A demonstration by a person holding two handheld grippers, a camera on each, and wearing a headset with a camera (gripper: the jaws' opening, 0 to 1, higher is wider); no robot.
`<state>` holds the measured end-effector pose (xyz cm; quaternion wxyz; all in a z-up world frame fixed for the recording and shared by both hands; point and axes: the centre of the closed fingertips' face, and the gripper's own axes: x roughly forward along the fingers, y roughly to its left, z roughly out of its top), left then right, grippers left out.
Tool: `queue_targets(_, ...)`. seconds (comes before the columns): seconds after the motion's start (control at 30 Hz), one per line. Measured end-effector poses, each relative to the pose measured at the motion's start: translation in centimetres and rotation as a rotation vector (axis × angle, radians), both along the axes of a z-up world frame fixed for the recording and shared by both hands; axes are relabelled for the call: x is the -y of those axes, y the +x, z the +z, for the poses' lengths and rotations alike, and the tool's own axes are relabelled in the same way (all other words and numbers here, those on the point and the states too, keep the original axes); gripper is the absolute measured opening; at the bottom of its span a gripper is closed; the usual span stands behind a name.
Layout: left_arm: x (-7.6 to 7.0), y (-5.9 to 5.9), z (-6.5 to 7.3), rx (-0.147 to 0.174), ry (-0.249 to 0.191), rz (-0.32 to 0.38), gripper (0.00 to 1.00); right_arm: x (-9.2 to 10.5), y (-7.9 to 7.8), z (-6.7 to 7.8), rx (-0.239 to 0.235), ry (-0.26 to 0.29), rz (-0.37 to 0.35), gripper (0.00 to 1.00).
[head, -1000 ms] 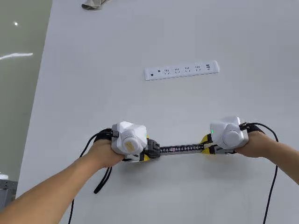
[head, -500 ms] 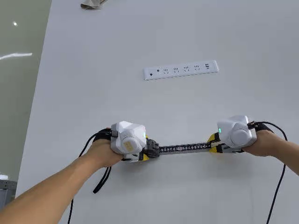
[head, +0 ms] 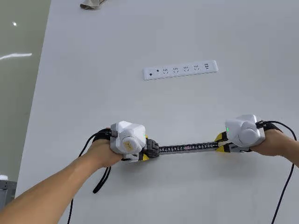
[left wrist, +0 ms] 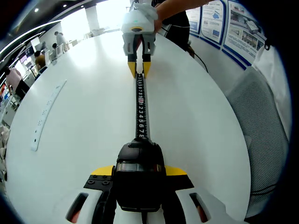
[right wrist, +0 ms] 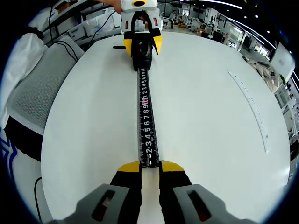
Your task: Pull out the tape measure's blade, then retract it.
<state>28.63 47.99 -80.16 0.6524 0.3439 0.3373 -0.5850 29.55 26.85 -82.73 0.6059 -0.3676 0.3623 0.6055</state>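
Observation:
A black tape measure case (head: 152,149) (left wrist: 140,175) sits low over the white table (head: 154,37), held in my left gripper (head: 147,150) (left wrist: 140,173), which is shut on it. Its dark numbered blade (head: 188,148) (left wrist: 140,107) (right wrist: 147,116) is drawn out to the right. My right gripper (head: 219,143) (right wrist: 150,169) is shut on the blade's end. The right gripper view shows the case (right wrist: 142,49) far off between the left gripper's yellow-tipped fingers (right wrist: 156,43). In the left gripper view the right gripper (left wrist: 139,69) pinches the far blade tip.
A white power strip (head: 180,70) (left wrist: 46,114) (right wrist: 250,105) lies on the table beyond the grippers. Black cables (head: 100,179) trail from both grippers toward the table's front edge. A grey object (head: 91,4) lies at the far edge. An office chair (left wrist: 264,135) stands beside the table.
My right gripper has moved to the right with the blade's end, so more of the blade shows. The left gripper and the case have stayed put.

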Motion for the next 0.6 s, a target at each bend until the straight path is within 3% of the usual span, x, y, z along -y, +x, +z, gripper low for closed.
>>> queue_targets(0.6,0.0,0.0,0.0,-0.001,0.001,0.000,0.35,1.5,-0.3,0.3,-0.007,-0.008,-0.034,0.12)
